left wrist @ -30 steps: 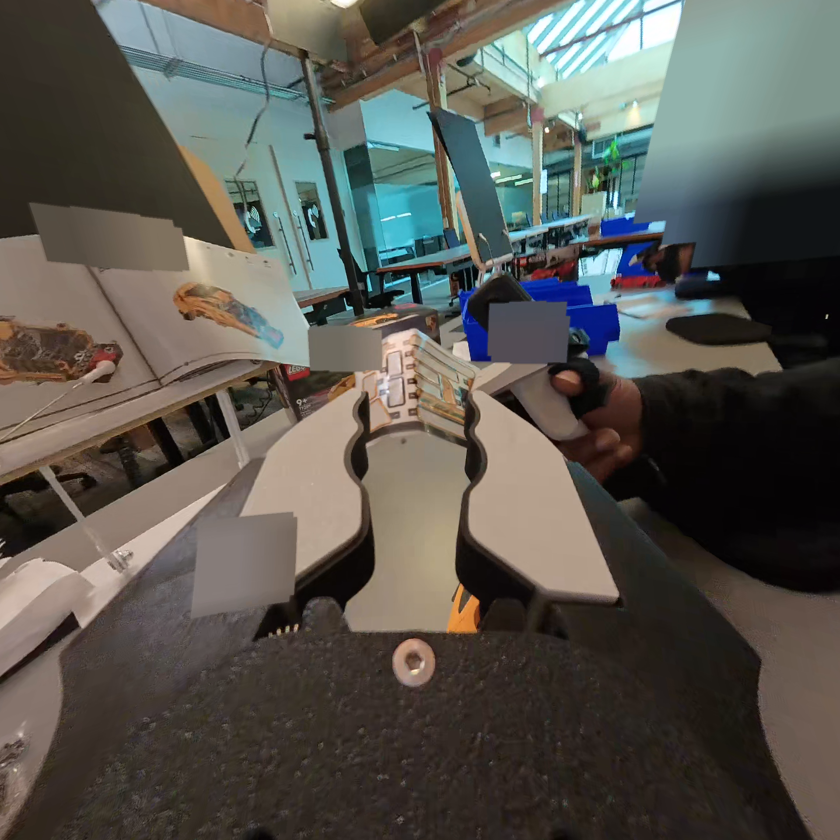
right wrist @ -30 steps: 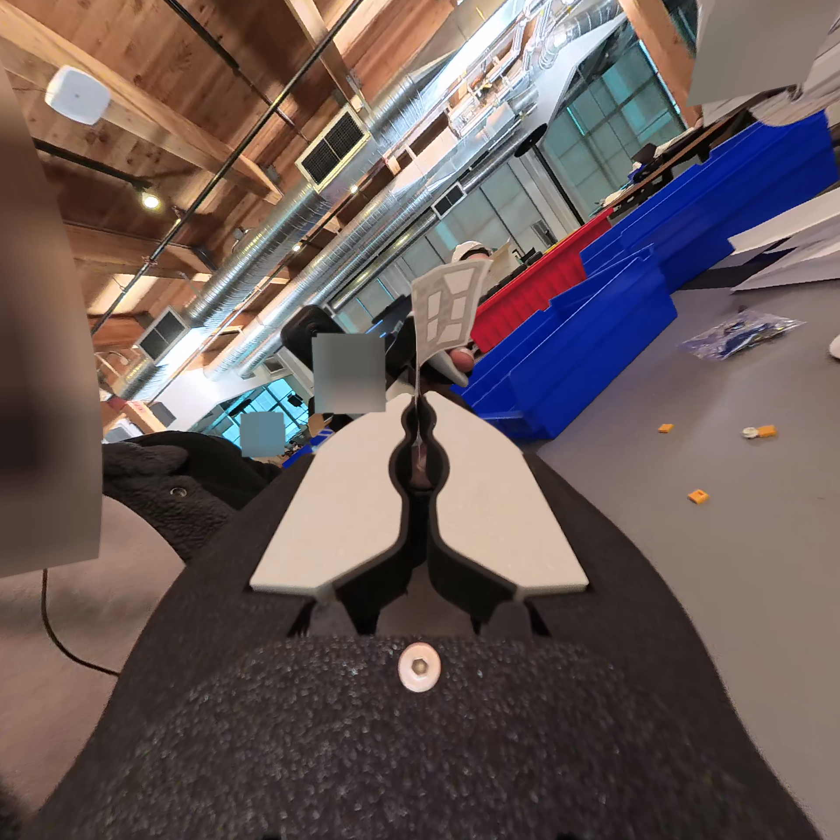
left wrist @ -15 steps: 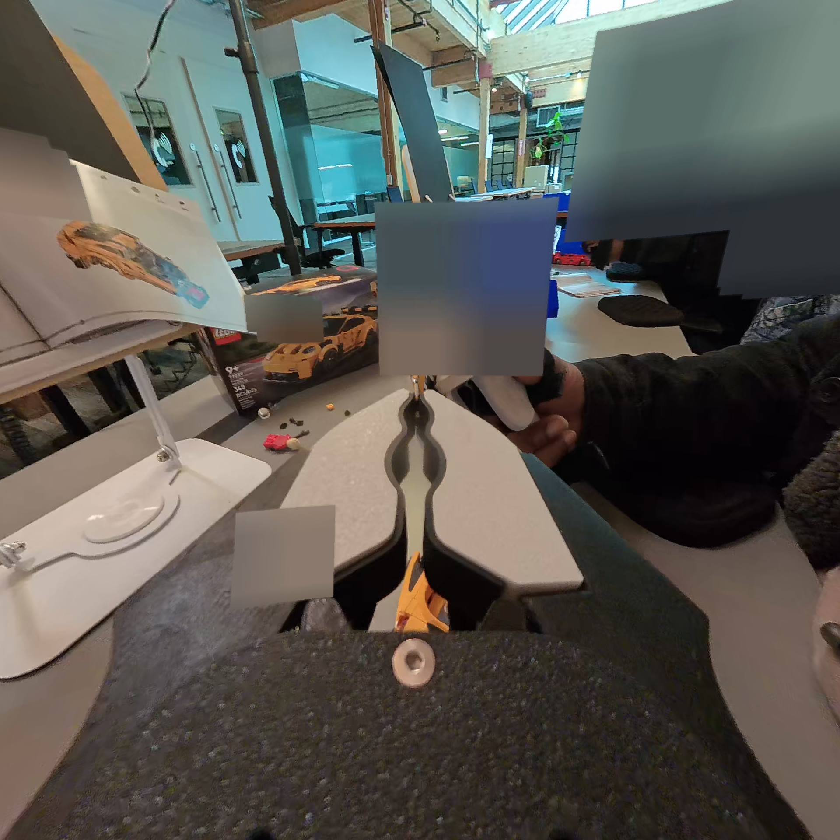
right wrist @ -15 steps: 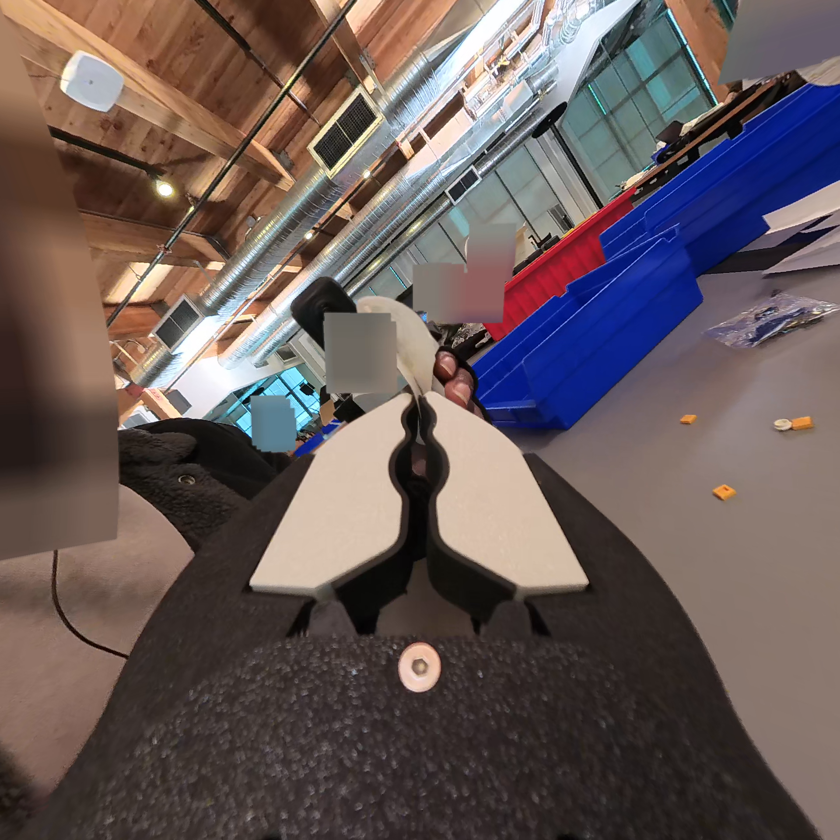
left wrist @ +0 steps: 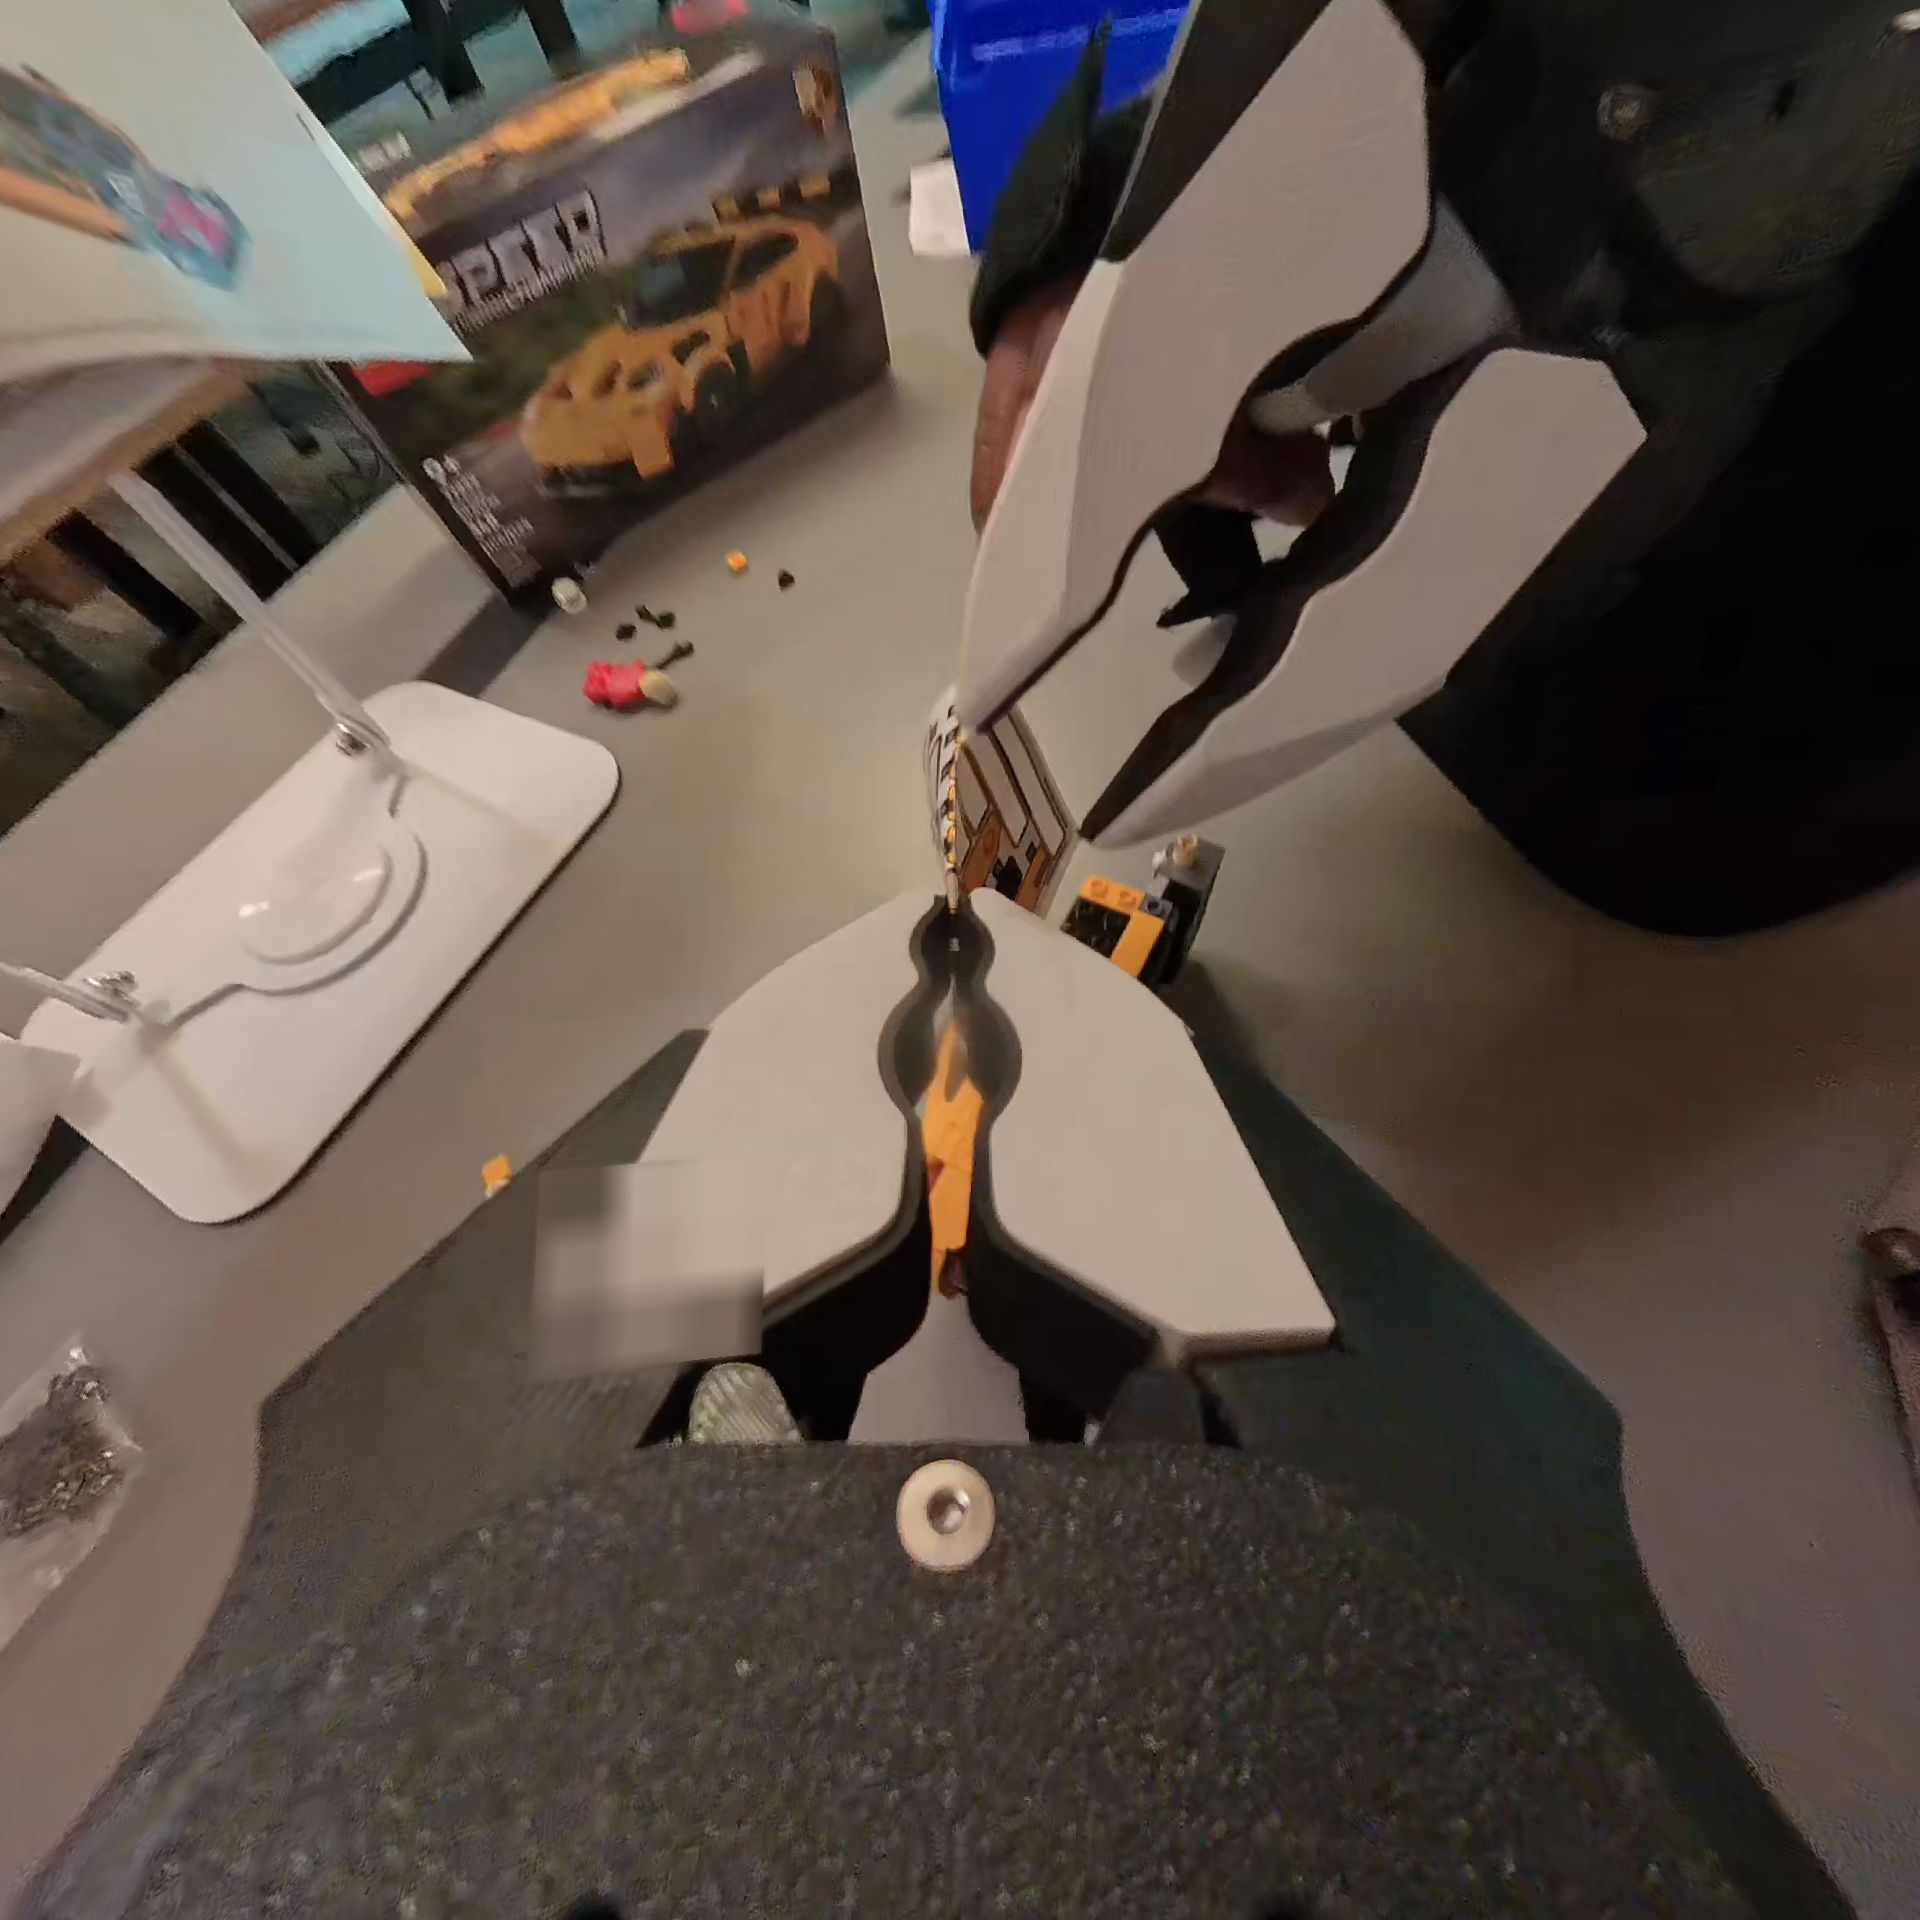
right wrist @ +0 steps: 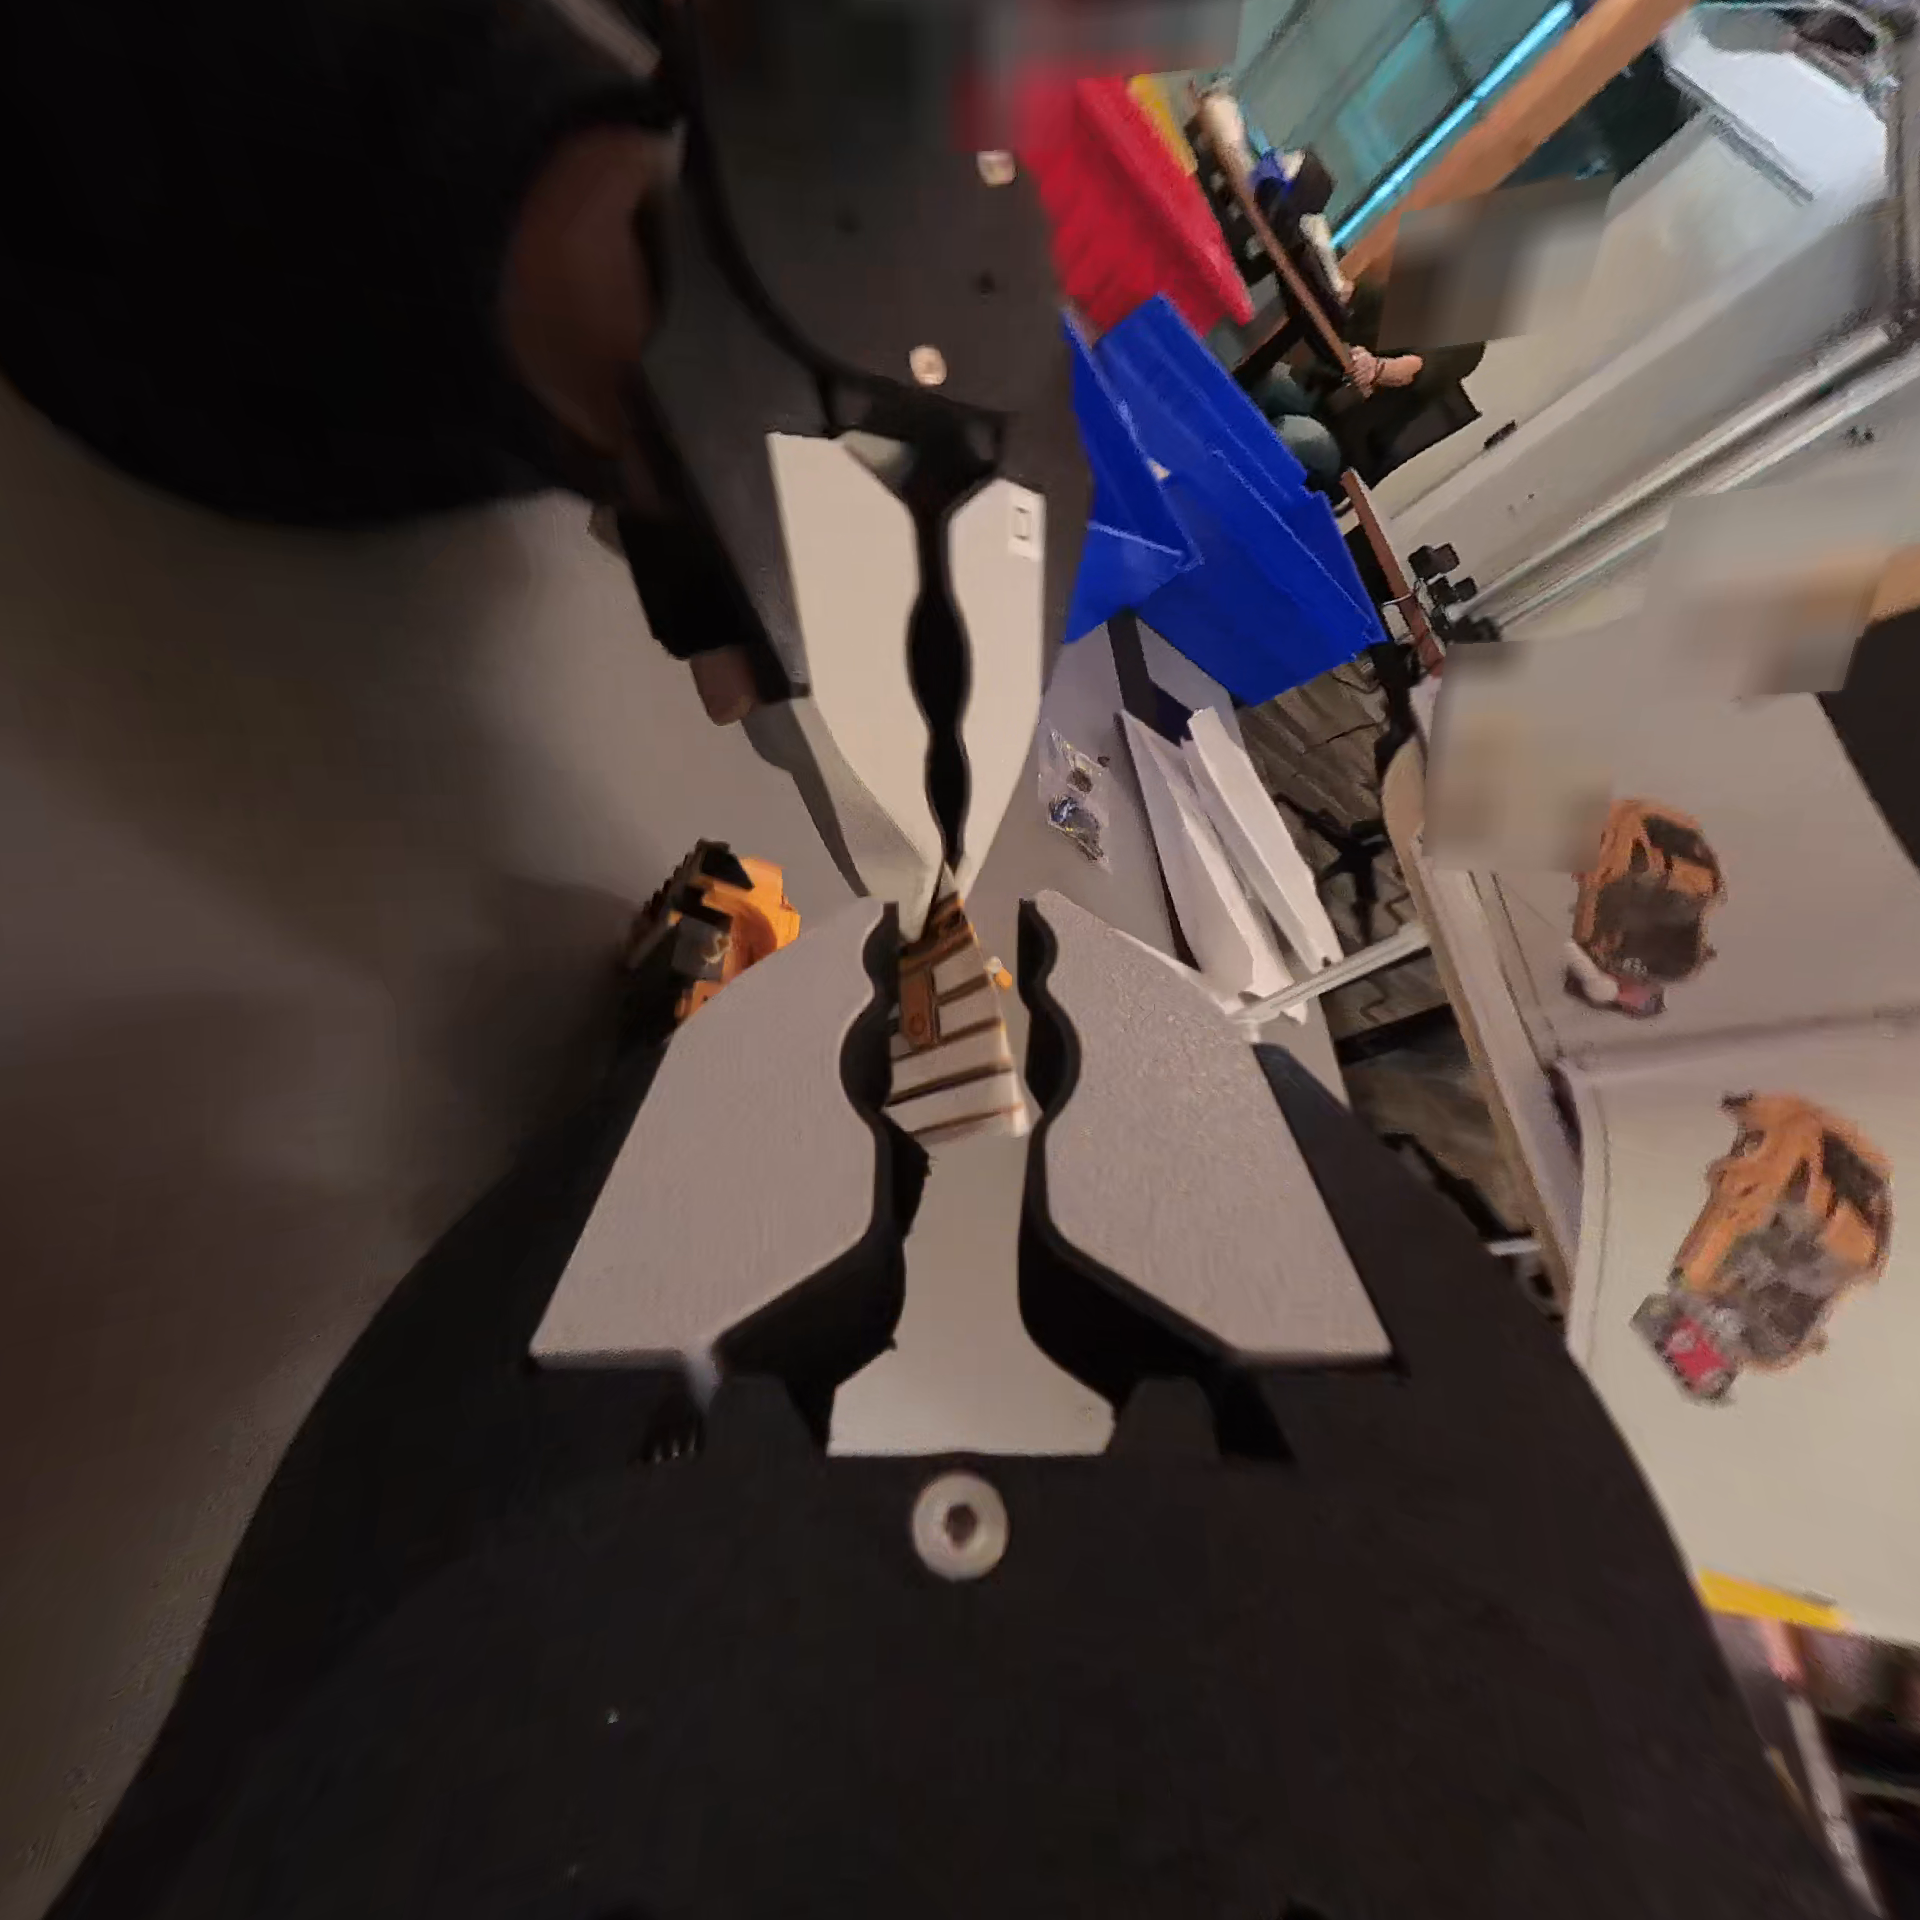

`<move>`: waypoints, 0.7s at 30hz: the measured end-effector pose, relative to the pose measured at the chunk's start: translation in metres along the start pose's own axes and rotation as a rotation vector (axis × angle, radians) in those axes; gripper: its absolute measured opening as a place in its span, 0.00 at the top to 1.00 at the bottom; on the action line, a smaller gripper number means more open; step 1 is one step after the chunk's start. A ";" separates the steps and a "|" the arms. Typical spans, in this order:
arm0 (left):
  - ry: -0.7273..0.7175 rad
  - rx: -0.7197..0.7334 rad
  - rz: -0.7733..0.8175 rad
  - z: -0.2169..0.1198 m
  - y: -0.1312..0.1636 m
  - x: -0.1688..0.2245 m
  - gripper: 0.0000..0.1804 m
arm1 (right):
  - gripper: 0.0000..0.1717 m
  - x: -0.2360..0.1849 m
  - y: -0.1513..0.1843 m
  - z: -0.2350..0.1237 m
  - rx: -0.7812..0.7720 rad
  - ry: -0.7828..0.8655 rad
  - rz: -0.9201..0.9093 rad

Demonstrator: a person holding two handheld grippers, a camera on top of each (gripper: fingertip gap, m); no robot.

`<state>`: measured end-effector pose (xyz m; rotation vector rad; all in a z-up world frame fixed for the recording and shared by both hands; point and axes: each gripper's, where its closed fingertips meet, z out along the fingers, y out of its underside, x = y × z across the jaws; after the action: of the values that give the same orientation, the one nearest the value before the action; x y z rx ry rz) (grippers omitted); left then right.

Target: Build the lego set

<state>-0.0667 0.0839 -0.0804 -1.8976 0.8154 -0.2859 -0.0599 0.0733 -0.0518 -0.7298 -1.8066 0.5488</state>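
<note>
My left gripper [left wrist: 954,904] is shut on the lower edge of a thin white sticker sheet [left wrist: 997,810] printed with orange and black shapes, and holds it upright above the grey table [left wrist: 790,831]. My right gripper [left wrist: 1034,774] comes in from the upper right with its jaws open. One fingertip [left wrist: 966,717] sits at the sheet's top edge and the other stands clear. In the right wrist view the sheet [right wrist: 951,1039] lies between my right gripper's [right wrist: 956,914] parted fingers. The left gripper [right wrist: 940,862] pinches it from the far side. A small orange and black brick assembly [left wrist: 1132,925] stands just behind.
A toy car box [left wrist: 644,301], a white stand base [left wrist: 312,935] under an open booklet [left wrist: 156,208], a red piece [left wrist: 623,684] and small loose bits lie at the left. Blue bins [right wrist: 1195,499], white folded sheets [right wrist: 1226,852] and a small parts bag [right wrist: 1081,800] lie beyond. The tips of both grippers are at nearly the same place. Left tips and right tips are each some 30 centimeters from the red piece [left wrist: 623,684].
The left gripper closed on the sheet while the right one held it. The right gripper has now opened. Both grippers have tipped down toward the table.
</note>
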 end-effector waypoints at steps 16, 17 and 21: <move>0.146 -0.100 -0.093 -0.001 0.016 0.014 1.00 | 0.98 -0.022 0.017 0.023 -0.146 -0.174 -0.114; 0.186 -0.088 -0.138 -0.003 0.016 0.016 1.00 | 0.98 -0.022 0.015 0.023 -0.131 -0.177 -0.110; 0.344 -0.029 -0.315 -0.008 0.012 0.021 0.99 | 0.99 -0.023 0.011 0.021 -0.091 -0.189 -0.084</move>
<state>-0.0608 0.0615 -0.0901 -2.0326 0.7420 -0.8159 -0.0717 0.0643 -0.0815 -0.6784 -2.0391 0.4966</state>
